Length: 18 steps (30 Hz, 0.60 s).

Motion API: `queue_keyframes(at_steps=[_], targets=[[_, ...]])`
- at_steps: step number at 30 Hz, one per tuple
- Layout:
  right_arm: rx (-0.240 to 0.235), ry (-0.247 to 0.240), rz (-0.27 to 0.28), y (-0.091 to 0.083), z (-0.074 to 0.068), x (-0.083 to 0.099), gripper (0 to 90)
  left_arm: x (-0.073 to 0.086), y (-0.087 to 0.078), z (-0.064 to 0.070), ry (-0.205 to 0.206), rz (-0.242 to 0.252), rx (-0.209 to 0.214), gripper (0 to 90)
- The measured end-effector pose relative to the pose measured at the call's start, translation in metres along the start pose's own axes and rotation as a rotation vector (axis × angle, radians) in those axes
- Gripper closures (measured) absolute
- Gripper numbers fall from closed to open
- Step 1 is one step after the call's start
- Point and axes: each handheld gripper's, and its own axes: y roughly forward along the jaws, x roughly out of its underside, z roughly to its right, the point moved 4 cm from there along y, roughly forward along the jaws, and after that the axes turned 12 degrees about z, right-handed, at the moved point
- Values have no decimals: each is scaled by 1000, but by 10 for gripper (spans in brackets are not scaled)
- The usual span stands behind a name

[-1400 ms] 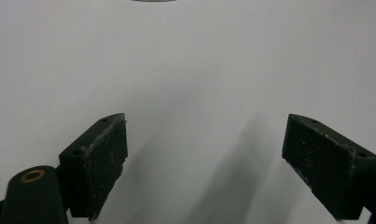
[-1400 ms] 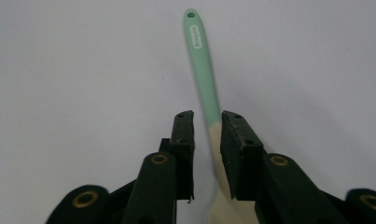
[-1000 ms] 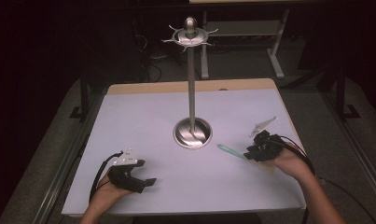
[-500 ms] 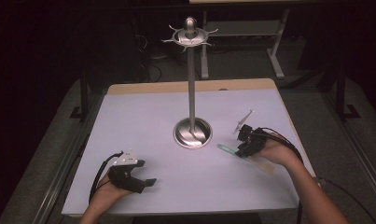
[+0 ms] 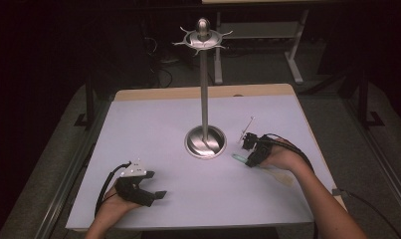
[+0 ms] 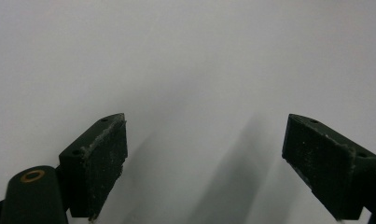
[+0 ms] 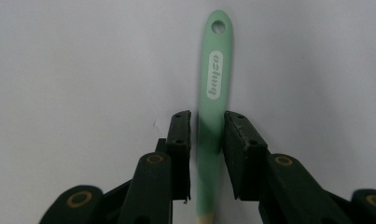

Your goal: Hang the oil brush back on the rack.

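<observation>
Gripping a smooth mint-green handle (image 7: 212,107), the right tool (image 7: 207,140) pinches narrow — left tool (image 6: 204,154) gapes wide.

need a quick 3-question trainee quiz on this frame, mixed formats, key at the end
1. True or false: the left claw is shut on the green handle.
2. Multiple choice: where does the metal stand sit relative to the right claw in the high view? A) to its left, on the table B) to its right, off the table C) under the person's left hand
3. Fill in: the far end of the green handle has a small round ____.

Key
1. False. The left claw is open over the bare white table; the right claw has the handle between its jaws.
2. A
3. hole
</observation>
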Motion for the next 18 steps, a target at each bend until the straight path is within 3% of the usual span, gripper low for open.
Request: queue_keyframes(at_steps=[8,18], targets=[[8,10,-52,5,2,-6,738,0,-1,0,1,-4,0,137],[-23,48,-56,6,9,-5,766,1,2,2,5,-17,12,137]])
